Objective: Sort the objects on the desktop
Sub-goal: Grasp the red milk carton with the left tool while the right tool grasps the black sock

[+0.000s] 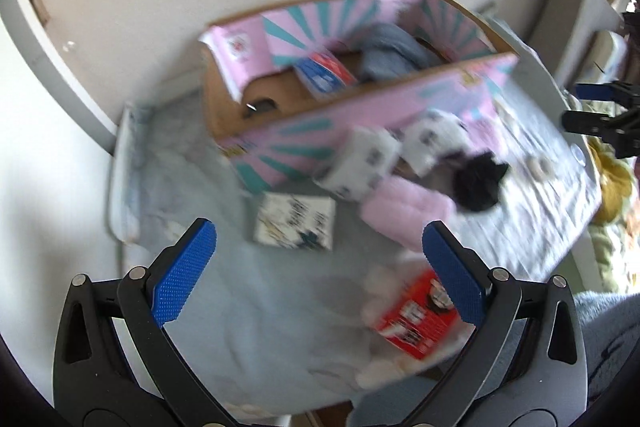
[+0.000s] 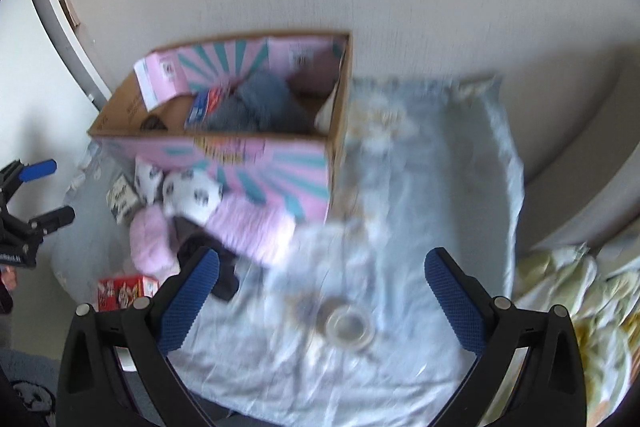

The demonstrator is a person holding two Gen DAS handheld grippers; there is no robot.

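Above the tabletop, I held my left hand-held gripper (image 1: 319, 259) and right hand-held gripper (image 2: 322, 289) wide and empty. Loose socks (image 1: 360, 163) lay beside the box (image 1: 360, 107), probably waiting for sorting.

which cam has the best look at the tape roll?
Right wrist. The tape roll lies close, between the open fingers of the right gripper, its ring shape readable despite blur. In the left wrist view it is a small, blurred blob far off on the cloth.
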